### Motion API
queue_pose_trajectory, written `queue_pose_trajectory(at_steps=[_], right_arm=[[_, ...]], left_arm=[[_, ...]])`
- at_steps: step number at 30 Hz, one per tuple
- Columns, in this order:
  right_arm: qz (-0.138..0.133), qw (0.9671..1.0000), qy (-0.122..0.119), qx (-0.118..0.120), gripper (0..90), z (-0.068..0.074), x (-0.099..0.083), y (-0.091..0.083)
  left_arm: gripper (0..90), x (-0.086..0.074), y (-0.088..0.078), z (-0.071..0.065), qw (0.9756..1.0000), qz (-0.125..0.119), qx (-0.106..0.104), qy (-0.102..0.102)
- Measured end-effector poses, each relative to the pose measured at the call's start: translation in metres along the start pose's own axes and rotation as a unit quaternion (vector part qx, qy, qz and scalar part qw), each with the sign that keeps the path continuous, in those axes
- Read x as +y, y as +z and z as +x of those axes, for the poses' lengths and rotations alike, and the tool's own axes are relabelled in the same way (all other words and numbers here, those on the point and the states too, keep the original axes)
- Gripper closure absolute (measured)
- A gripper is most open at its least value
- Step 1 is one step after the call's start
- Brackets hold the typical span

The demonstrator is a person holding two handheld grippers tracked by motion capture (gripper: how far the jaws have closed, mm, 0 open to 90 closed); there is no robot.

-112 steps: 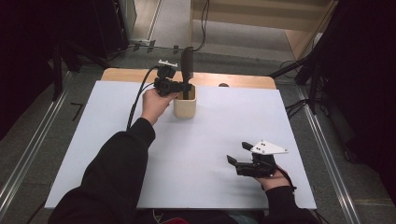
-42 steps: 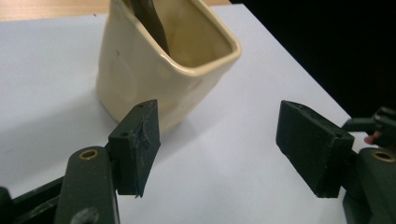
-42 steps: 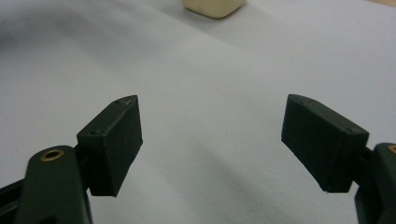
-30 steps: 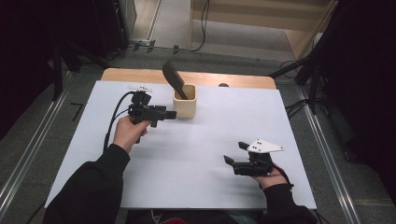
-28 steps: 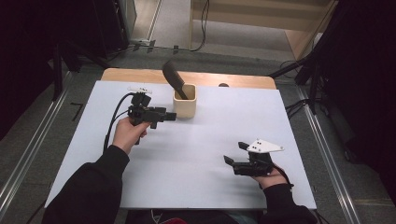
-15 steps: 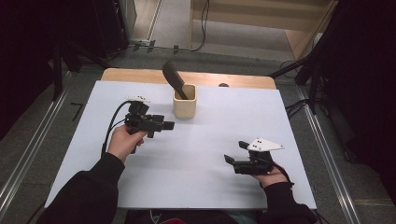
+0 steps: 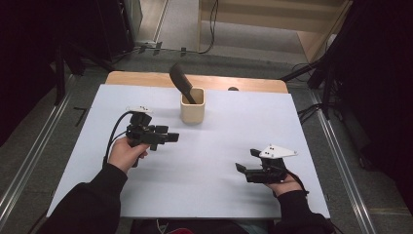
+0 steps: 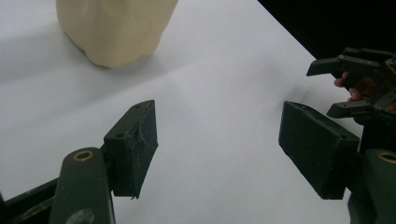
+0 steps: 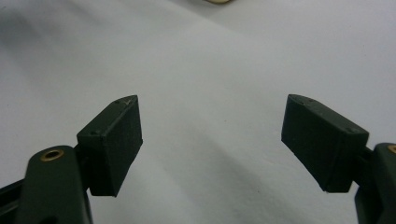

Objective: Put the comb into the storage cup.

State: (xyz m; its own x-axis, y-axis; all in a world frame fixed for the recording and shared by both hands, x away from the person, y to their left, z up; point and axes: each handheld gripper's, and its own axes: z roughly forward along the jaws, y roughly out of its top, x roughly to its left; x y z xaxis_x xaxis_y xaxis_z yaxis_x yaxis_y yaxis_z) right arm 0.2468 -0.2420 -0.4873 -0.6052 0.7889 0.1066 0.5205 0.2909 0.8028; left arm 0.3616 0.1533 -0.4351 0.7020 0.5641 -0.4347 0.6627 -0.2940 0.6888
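Left tool (image 7: 168,138) withdrew from smooth beige cup (image 7: 192,105).

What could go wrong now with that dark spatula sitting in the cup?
The spatula leans far out over the rim of the small cream cup, so its weight might tip the cup. The left tongs, open and empty, are close to the cup; a careless swing could knock it over. Its trailing cable might snag.

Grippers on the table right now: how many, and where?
2. The left gripper is held over the white mat near the beige cup; the right gripper sits near the front right edge.
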Motion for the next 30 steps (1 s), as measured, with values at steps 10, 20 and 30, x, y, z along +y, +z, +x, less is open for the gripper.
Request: queue_pose_trajectory(at_steps=[10, 20, 30], right_arm=[[-0.001, 1.0, 0.001, 0.0, 18.7, -0.001, 0.0, -0.001], [0.002, 1.0, -0.001, 0.003, 18.7, 0.0, 0.0, 0.0], [0.001, 1.0, -0.001, 0.001, 18.7, -0.001, 0.0, 0.0]], left_arm=[[28.7, -0.016, -0.005, -0.001, 1.0, -0.002, 0.005, -0.005], [28.7, -0.029, -0.012, -0.002, 1.0, 0.004, 0.006, -0.004], [28.6, -0.041, -0.02, -0.006, 0.9998, 0.013, 0.012, 0.003]])
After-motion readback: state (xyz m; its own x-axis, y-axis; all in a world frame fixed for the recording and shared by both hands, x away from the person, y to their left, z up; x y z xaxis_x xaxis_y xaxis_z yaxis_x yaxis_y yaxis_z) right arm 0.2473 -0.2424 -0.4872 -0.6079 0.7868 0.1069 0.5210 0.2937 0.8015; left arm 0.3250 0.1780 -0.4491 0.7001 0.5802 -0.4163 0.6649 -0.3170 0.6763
